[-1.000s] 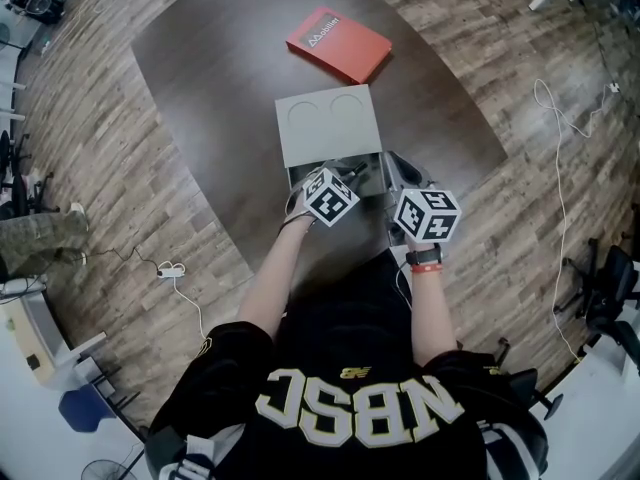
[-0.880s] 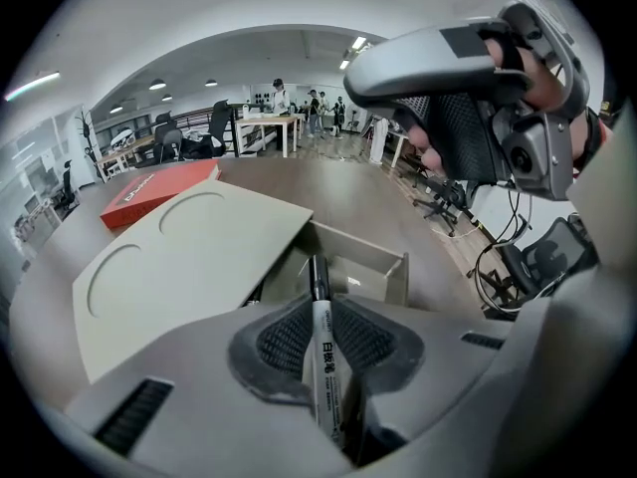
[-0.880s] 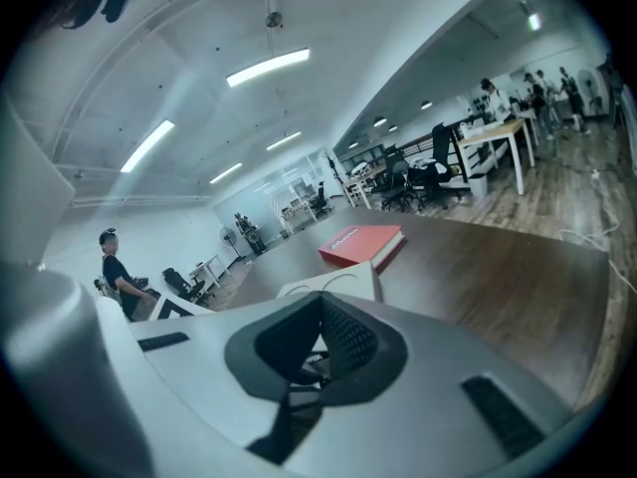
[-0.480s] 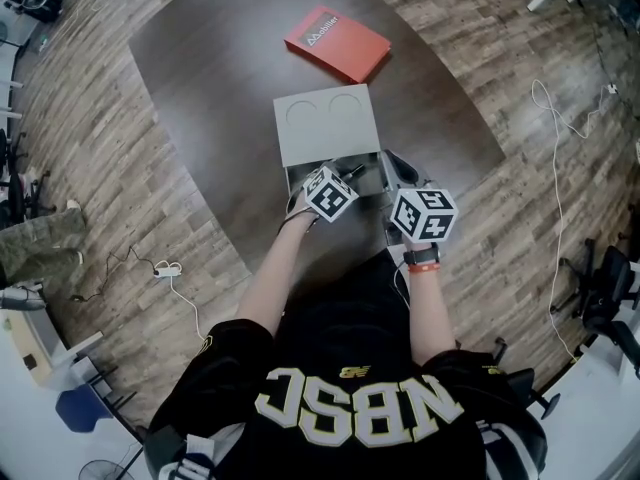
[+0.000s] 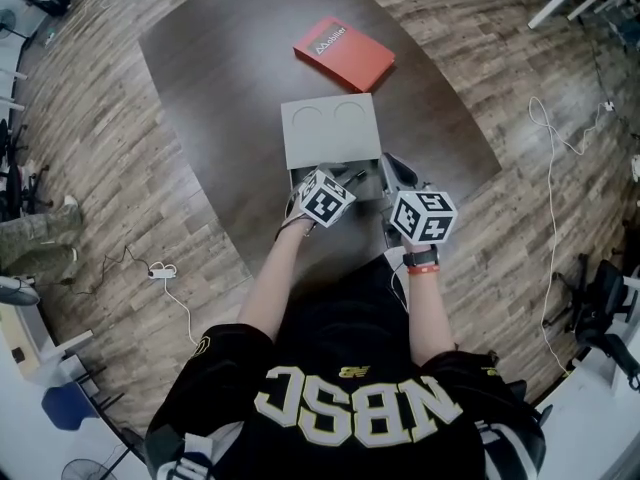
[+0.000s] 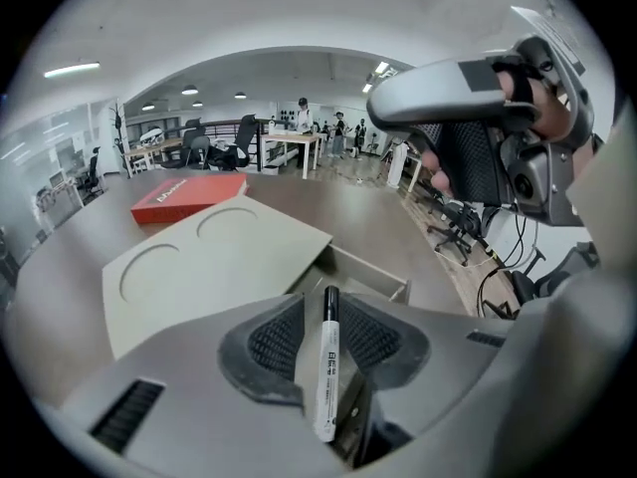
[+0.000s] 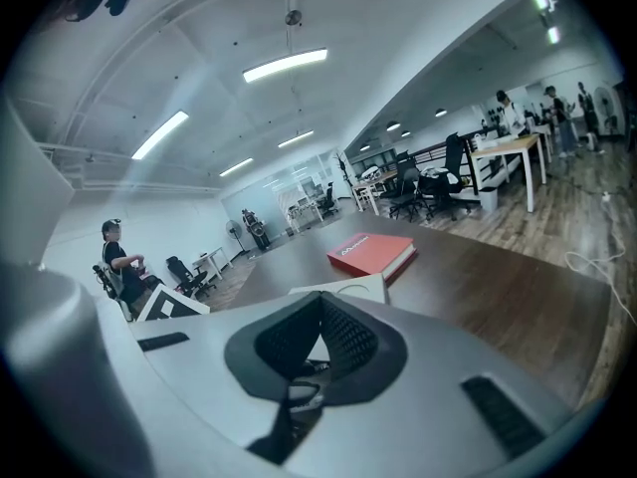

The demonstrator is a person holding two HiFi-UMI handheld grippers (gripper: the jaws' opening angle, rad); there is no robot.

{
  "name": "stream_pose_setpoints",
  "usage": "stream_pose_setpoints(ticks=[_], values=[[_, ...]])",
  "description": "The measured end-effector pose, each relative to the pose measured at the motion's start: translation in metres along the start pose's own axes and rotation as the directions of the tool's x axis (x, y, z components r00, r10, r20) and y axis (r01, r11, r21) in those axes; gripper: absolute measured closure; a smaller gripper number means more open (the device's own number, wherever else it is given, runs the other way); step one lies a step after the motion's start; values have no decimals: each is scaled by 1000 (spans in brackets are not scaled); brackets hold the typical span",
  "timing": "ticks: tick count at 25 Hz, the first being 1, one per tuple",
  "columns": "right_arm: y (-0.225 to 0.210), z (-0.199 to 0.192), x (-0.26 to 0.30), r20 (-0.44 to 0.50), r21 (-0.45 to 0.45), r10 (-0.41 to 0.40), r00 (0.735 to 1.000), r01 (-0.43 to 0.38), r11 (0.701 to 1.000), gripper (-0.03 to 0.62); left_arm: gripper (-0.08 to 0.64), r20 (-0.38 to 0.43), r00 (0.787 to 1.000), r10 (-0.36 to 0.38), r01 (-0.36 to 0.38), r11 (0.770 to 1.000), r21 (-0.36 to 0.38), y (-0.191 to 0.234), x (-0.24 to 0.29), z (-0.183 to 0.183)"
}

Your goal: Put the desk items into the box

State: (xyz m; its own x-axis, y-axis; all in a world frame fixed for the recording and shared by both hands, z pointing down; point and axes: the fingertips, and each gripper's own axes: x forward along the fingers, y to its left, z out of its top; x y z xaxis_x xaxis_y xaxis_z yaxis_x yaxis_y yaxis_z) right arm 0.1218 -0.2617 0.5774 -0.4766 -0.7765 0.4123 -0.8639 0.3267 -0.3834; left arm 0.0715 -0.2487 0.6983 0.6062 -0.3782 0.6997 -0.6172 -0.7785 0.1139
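A grey box (image 5: 341, 174) stands on the dark table with its flat lid (image 5: 332, 132) swung open toward the far side. My left gripper (image 5: 336, 182) hangs over the box's opening. In the left gripper view a black-and-white marker pen (image 6: 326, 366) lies lengthwise between the jaws of the left gripper (image 6: 326, 319). They are opening, with a gap on each side of the pen. The box wall (image 6: 370, 272) and the lid (image 6: 209, 265) lie just beyond. My right gripper (image 5: 398, 176) sits at the box's right side; in its own view the right gripper (image 7: 320, 303) is shut on nothing.
A red book (image 5: 344, 52) lies on the table beyond the lid; the red book (image 6: 187, 196) also shows in both gripper views. The table's near edge runs under my arms. Cables (image 5: 556, 128) trail on the wooden floor at right. Desks, chairs and people fill the room behind.
Both grippers stay at the box's near edge. The head view has shifted a little, so the box and the book sit slightly lower in the picture.
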Motion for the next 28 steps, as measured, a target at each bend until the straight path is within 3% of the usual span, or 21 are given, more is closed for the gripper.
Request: stream_pose_setpoints(ticks=[5,9,12,17,25,28], values=[[13,16,2,19,-36,24,1000,-24,999,586,439,102,991,84,-80,996,-45,15,-37,22],[26,27,2,29,-76,52,998,-50,996,585,440,219,958,187,-159,977,-141,33,-81,42],[37,35,-1,36,-114,64,997,-59,992,584,448,283,921,268,-219,956,-193,44,-116,51],[43,44,-1,69,-130,15,998,-6,991,577,460,367,849,380,-306,920,-243,57,-173,61],[56,51,-14,123,-168,-25,992,45,985,574,506,477,728,493,-355,866,-353,65,-238,70],[56,56,-19,140,-180,-27,990,52,982,574,520,511,691,511,-363,857,-366,65,-251,77]])
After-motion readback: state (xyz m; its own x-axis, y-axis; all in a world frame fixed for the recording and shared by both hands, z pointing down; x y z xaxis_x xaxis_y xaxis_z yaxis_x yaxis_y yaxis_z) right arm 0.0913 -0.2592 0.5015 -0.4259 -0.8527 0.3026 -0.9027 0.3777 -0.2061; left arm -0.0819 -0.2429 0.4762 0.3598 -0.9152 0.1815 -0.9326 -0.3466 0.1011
